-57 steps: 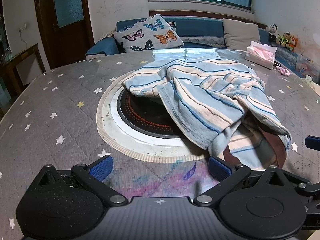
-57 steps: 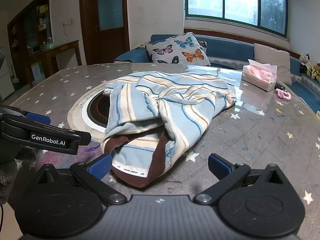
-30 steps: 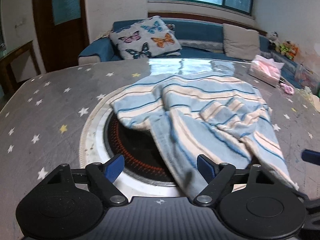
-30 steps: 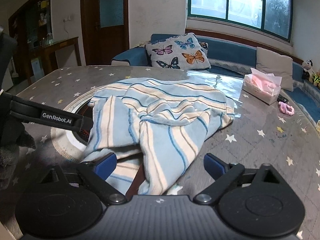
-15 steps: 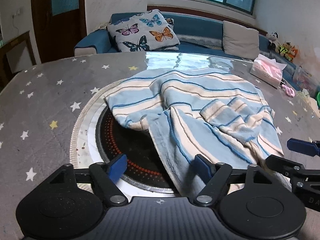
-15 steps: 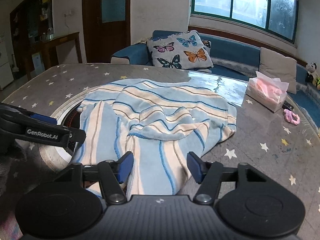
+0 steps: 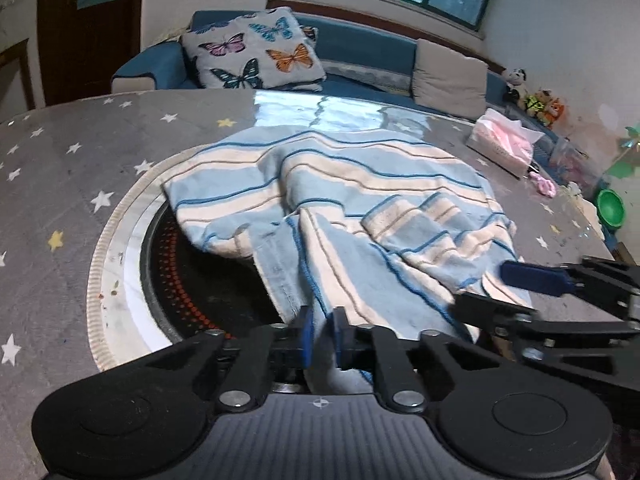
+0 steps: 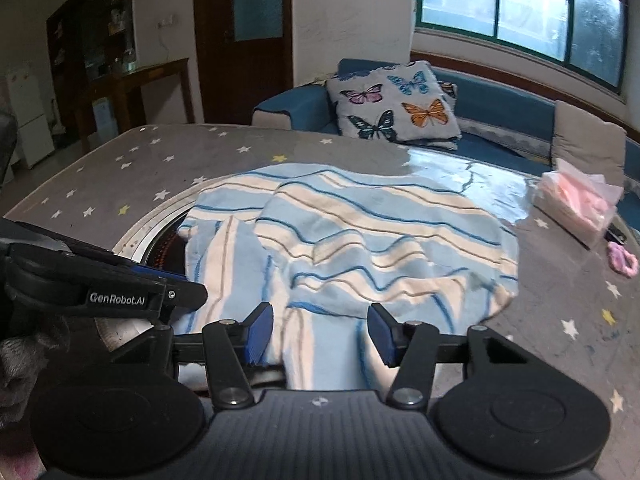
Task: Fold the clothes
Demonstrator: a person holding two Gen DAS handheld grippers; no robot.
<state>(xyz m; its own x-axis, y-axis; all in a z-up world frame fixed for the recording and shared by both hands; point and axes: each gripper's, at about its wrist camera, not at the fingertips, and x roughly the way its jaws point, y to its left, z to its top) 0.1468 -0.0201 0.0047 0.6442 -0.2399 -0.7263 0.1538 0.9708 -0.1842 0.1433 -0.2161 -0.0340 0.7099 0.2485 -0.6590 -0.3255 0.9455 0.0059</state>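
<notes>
Left wrist view: my left gripper [image 7: 320,338] is pinched tight on the near edge of the garment [image 7: 332,200], blue pads nearly together with striped fleece between them. The garment lies crumpled on the table [image 7: 60,168], partly over the black hotplate [image 7: 200,280] in the middle. My right gripper [image 7: 492,292] shows at right, low over the garment's right side. Tissue box [image 7: 504,146] far right.

Right wrist view: my right gripper [image 8: 318,332] has its pads apart, straddling a fold of garment [image 8: 380,232] at the near edge, not clamped. Left gripper [image 8: 176,290] at left, beside the hotplate [image 8: 168,252]. Pink hair tie [image 8: 622,258] near the tissue box [image 8: 576,204].
</notes>
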